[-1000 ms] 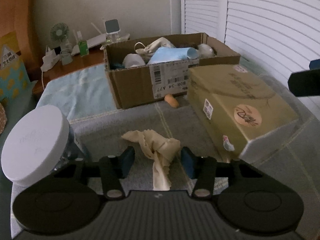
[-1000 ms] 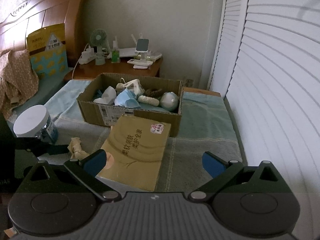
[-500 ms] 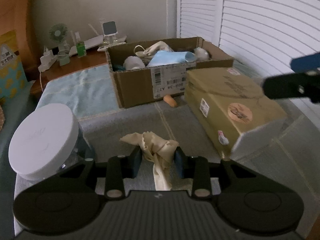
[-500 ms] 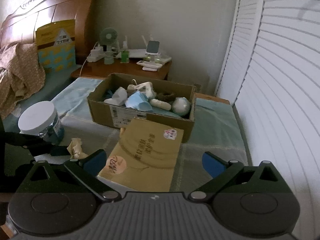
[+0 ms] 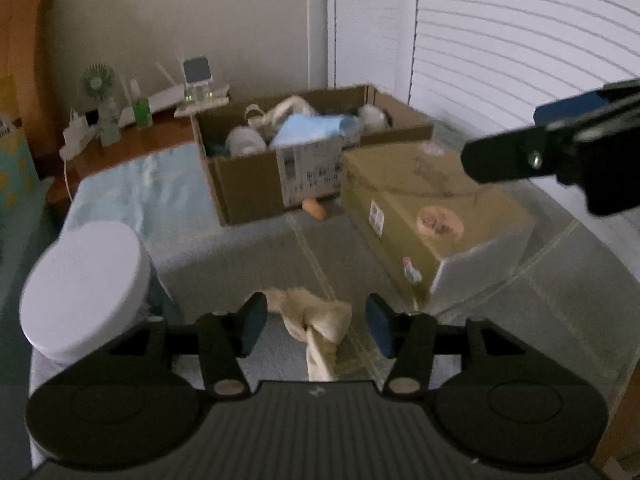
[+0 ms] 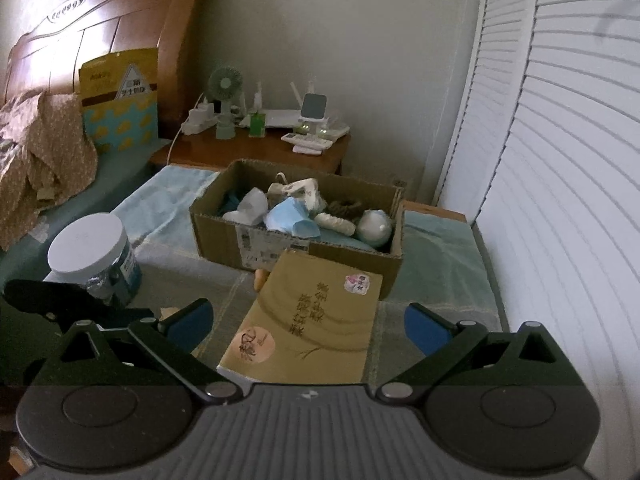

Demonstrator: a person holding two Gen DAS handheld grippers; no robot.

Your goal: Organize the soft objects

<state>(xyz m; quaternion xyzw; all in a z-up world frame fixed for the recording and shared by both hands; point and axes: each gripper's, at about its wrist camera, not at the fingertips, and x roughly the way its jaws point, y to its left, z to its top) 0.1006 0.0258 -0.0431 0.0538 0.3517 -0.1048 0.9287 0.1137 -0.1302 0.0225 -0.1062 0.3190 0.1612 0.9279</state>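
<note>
**A:** Where is the soft thing lying, and what are your jaws doing?

**B:** The cream cloth (image 5: pixel 320 320) is lying crumpled on the grey bedcover (image 5: pixel 248 256), right between the pads of my left gripper (image 5: pixel 316 324). Those jaws are standing spread, with a gap on either side of the cloth, so I am pinching nothing. My right gripper (image 6: pixel 308 320) is hanging spread wide too, over the tan flat box (image 6: pixel 308 320), and it is holding nothing.

**A:** Where does the cloth belong?

**B:** I am judging the cardboard box (image 5: pixel 256 184) at about 12 o'clock from the cloth, where other soft pieces are already piled. A small orange piece (image 5: pixel 314 208) is also lying against its front wall.

**A:** How are you planning to grip well?

**B:** I am aiming for the bunched knot, not the thin tail that is trailing toward 6 o'clock, since a loose edge would likely slip. I am keeping low and centred, and minding the white-lidded jar (image 5: pixel 84 284) at 9 o'clock, which is standing close enough to knock. The left view is blurring, so I am going slowly.
</note>
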